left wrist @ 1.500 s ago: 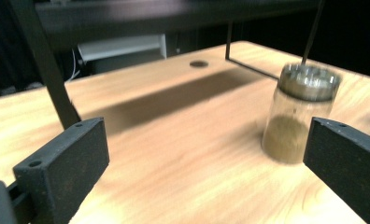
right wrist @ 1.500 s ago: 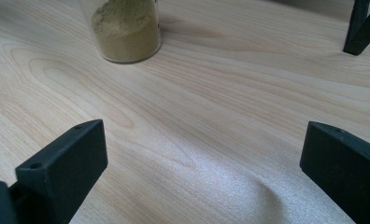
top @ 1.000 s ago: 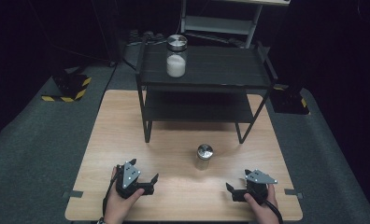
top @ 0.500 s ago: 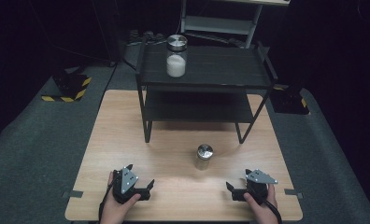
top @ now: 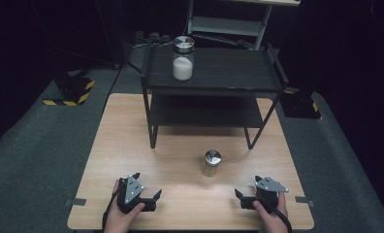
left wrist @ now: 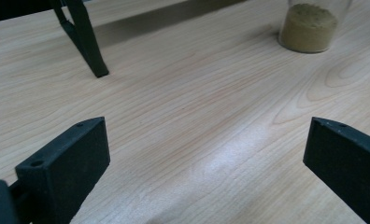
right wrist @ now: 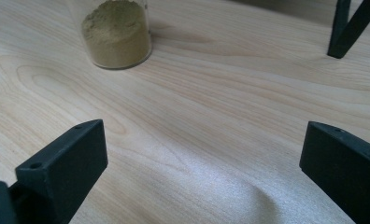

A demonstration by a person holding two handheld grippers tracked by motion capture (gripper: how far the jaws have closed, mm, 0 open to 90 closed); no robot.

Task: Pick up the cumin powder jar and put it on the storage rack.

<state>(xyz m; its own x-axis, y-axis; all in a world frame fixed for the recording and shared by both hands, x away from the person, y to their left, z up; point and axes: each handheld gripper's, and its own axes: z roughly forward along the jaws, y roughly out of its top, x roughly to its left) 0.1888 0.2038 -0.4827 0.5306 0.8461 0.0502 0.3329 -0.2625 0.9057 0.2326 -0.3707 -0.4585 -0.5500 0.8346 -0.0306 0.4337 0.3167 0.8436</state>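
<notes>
One spice jar between two wide-spread tools, left and right.

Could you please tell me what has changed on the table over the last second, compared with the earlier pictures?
The left gripper has drifted slightly toward the near edge of the table and a little to the left; its fingers stay open and empty. The right gripper has stayed put, open. Nothing was taken hold of or let go. The small jar on the table, the jar of white powder and the black shelf are unchanged.
</notes>
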